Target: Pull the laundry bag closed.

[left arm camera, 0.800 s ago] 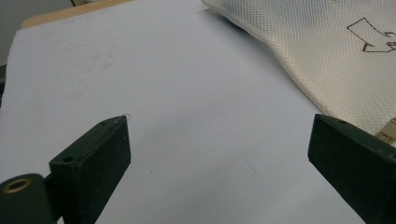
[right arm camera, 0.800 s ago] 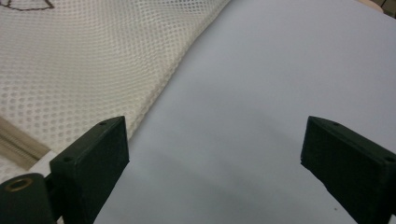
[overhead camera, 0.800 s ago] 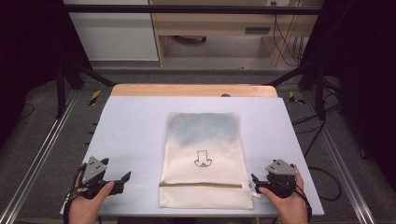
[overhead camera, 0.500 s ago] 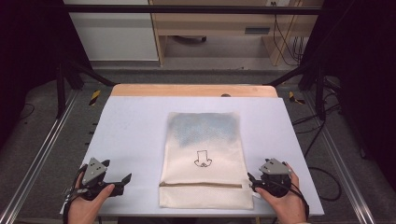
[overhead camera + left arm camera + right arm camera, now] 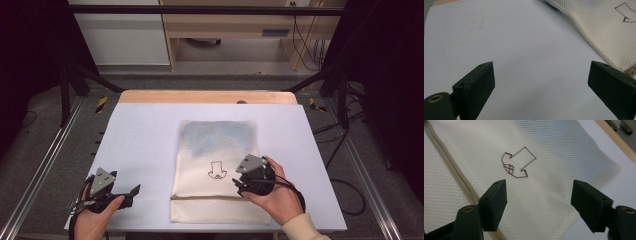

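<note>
A cream mesh bag (image 5: 218, 170) lies flat on the white table (image 5: 145, 140), nearer its front edge than its back edge and roughly midway between the left and right edges, with its zip band (image 5: 210, 197) running across close to the front end and a small drawn arrow (image 5: 217, 171) near its middle. Laid out smooth like this, the bag offers its whole face to either tool, which suits work that looks set to start with a pinch of the cloth. The right gripper (image 5: 239, 185) hangs over the bag's right half, just beside the arrow and above the zip band; in the right gripper view its two black pads (image 5: 495, 203) stand wide apart with mesh showing between them and nothing pinched, so it seems poised to come down on the fabric rather than holding it. Its position over the cloth, not at the rim, suggests the aim is the top layer near the mark. The left gripper (image 5: 131, 192) waits near the table's front left corner, just off the bag's left edge; the left gripper view shows its pads (image 5: 477, 86) likewise spread over bare table, with the bag's edge (image 5: 599, 50) close to one side, probably kept back until the right one has a hold
</note>
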{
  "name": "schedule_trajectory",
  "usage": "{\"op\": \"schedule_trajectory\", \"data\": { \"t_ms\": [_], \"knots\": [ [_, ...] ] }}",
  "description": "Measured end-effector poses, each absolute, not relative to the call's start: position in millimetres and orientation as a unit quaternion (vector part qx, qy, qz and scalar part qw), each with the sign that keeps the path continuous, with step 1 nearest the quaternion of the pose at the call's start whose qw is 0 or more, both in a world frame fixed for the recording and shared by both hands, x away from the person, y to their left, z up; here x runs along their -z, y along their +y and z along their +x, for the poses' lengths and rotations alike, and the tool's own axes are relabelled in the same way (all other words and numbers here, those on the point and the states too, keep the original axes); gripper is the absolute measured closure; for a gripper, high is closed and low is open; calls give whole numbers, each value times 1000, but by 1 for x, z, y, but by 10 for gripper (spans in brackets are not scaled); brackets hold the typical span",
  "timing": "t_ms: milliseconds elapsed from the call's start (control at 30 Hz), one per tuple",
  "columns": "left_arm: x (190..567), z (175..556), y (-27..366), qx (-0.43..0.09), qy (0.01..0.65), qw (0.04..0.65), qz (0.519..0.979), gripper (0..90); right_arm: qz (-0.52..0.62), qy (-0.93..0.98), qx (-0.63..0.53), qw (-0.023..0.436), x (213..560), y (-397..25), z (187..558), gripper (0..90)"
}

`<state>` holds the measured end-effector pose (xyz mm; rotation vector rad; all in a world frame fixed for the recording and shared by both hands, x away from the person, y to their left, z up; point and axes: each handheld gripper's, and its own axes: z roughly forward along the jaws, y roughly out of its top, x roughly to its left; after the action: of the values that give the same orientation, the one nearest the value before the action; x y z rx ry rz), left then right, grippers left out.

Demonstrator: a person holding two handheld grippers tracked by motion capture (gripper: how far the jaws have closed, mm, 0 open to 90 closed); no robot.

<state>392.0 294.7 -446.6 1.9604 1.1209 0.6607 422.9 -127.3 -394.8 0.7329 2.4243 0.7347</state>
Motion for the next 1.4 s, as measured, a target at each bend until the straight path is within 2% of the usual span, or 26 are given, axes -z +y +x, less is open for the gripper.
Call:
{"op": "schedule_trajectory", "data": {
  "t_ms": [100,133,267,433,467,533,767,800,900,1067,1400],
  "knots": [
    [447,392,294,-260,441,383,769,69,256,899,-265,235,392,-116,428,342],
    [447,393,295,-260,442,382,769,69,236,911,-253,223,389,-105,432,387],
    [448,395,294,-258,446,381,768,69,209,925,-247,201,383,-82,438,444],
    [449,396,291,-257,444,378,771,73,176,937,-234,192,378,-59,441,507],
    [448,396,292,-259,443,378,770,75,161,942,-232,182,376,-47,442,549],
    [448,396,293,-259,445,380,768,75,150,945,-232,173,375,-38,441,575],
    [449,399,297,-255,449,382,766,76,118,957,-235,125,380,-11,440,663],
    [448,400,299,-253,450,386,764,76,106,961,-231,110,384,-2,440,704],
    [448,401,300,-250,452,390,762,75,86,965,-233,86,393,12,438,745],
    [449,402,298,-248,449,391,765,76,69,970,-224,68,408,32,436,756],
    [448,402,296,-245,445,389,769,75,60,972,-222,38,425,52,438,724]
  ]
}}
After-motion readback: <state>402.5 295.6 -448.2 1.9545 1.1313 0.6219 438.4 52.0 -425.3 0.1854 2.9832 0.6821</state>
